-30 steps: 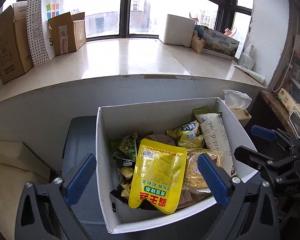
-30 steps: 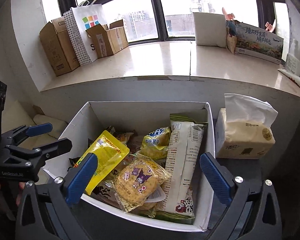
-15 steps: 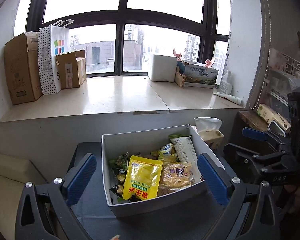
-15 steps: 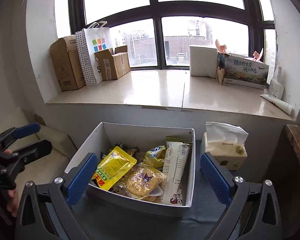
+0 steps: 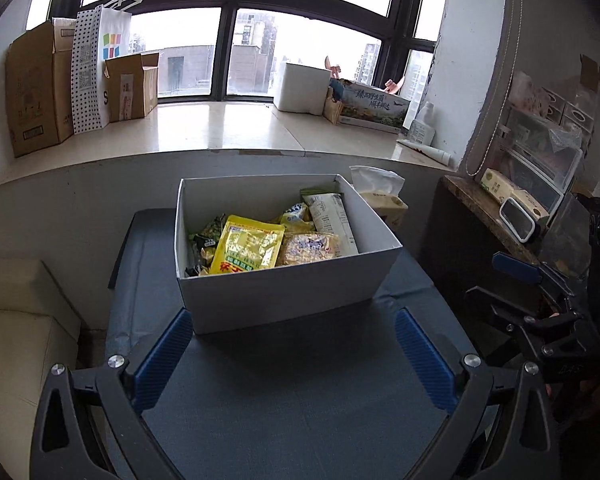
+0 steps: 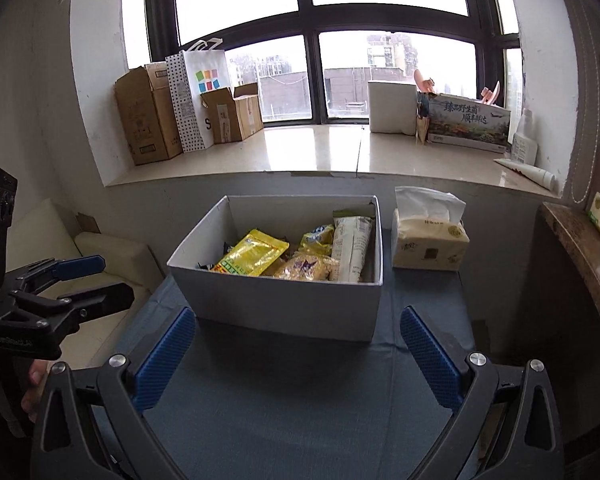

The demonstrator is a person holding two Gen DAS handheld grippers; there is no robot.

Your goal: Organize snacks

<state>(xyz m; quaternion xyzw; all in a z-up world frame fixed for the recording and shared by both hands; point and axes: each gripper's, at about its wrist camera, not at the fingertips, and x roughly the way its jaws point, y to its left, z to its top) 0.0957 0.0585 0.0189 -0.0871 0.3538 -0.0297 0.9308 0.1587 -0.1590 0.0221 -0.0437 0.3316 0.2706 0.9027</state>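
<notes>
Nearest, the left hand-held gripper [image 5: 294, 350] hovers released over the dark counter [image 5: 300, 400], its blue pads spread wide and holding nothing. The right hand-held gripper [image 6: 296, 350] hangs the same way, also released and empty. Both sit short of the box [image 6: 284, 304], probably to keep the whole of it in view. The white box stands on the counter, open at the top so the snacks can be reached from above. Inside lie a yellow pouch [image 5: 249, 249], a biscuit pack [image 5: 310, 248] just beside it, and a long white packet [image 6: 352, 254] leaning against the right wall. Beside the box stands a tissue pack [image 6: 430, 246]. Beyond is the windowsill [image 6: 312, 152] with cartons [image 6: 148, 116].
</notes>
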